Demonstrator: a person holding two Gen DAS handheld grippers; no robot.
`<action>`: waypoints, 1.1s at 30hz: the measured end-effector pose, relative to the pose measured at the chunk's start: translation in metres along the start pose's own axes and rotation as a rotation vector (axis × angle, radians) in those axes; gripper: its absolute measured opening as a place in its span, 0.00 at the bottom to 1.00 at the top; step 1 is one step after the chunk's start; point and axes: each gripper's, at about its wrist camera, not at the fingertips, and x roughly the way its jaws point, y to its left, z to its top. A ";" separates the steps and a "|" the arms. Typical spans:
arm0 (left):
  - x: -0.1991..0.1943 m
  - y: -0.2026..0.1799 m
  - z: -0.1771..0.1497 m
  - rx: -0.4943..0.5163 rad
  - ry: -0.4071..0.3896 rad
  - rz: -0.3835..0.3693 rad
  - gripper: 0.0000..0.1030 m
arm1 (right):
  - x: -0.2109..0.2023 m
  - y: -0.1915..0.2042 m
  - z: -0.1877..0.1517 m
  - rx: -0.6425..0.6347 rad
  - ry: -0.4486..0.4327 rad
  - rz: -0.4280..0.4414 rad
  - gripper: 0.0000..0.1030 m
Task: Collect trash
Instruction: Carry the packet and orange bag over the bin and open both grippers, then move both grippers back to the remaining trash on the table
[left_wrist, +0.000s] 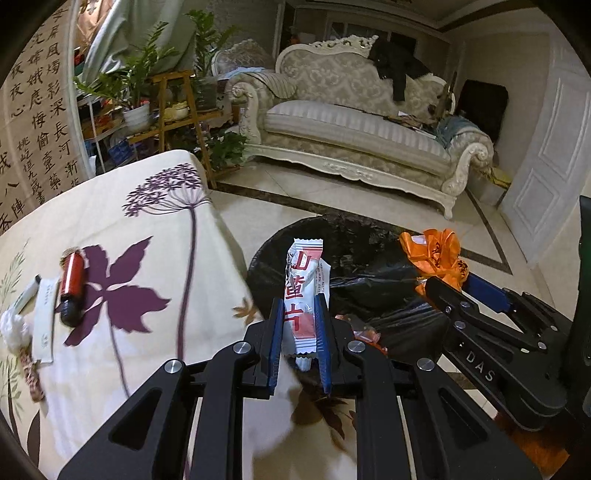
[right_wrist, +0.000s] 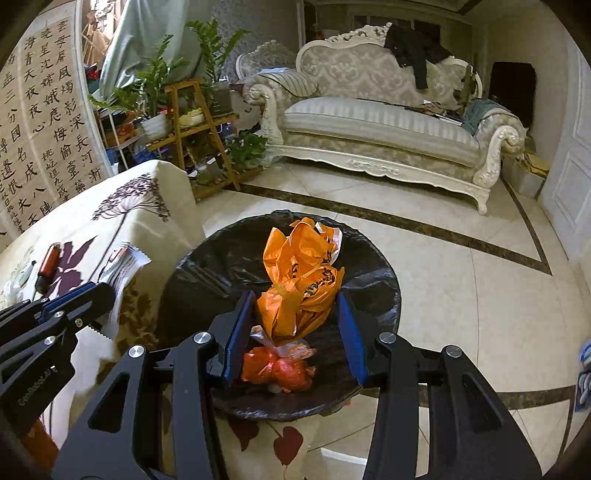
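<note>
Here our right gripper (right_wrist: 295, 332) clamps a crumpled orange plastic bag (right_wrist: 301, 284), directly above the black-lined trash bin (right_wrist: 384, 295); our left gripper (left_wrist: 299, 343) pinches a hawthorn snack wrapper (left_wrist: 303, 291), upright toward twelve o'clock, the bin beyond it at one o'clock.

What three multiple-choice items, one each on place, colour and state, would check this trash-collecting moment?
1. Where does the red bottle lie?
A. on the flowered tablecloth
B. in the bin
C. on the sofa

2. What colour is the crumpled bag between the right gripper's fingers?
A. green
B. orange
C. white

3. What is the left gripper doing?
A. standing open and empty
B. gripping the red bottle
C. gripping a white snack wrapper

Key: 1 A, it rests on the cloth beside a purple leaf print; 2 B, the plastic is bright orange; 3 C, both blue pads press the wrapper's sides.
</note>
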 end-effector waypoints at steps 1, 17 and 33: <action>0.004 -0.002 0.001 0.005 0.007 0.000 0.17 | 0.003 -0.003 0.000 0.005 0.003 -0.002 0.43; 0.015 -0.005 0.004 -0.013 0.021 0.008 0.49 | 0.007 -0.028 0.001 0.069 -0.001 -0.034 0.55; -0.041 0.073 -0.008 -0.149 -0.029 0.134 0.57 | -0.012 0.039 0.003 0.004 -0.013 0.090 0.56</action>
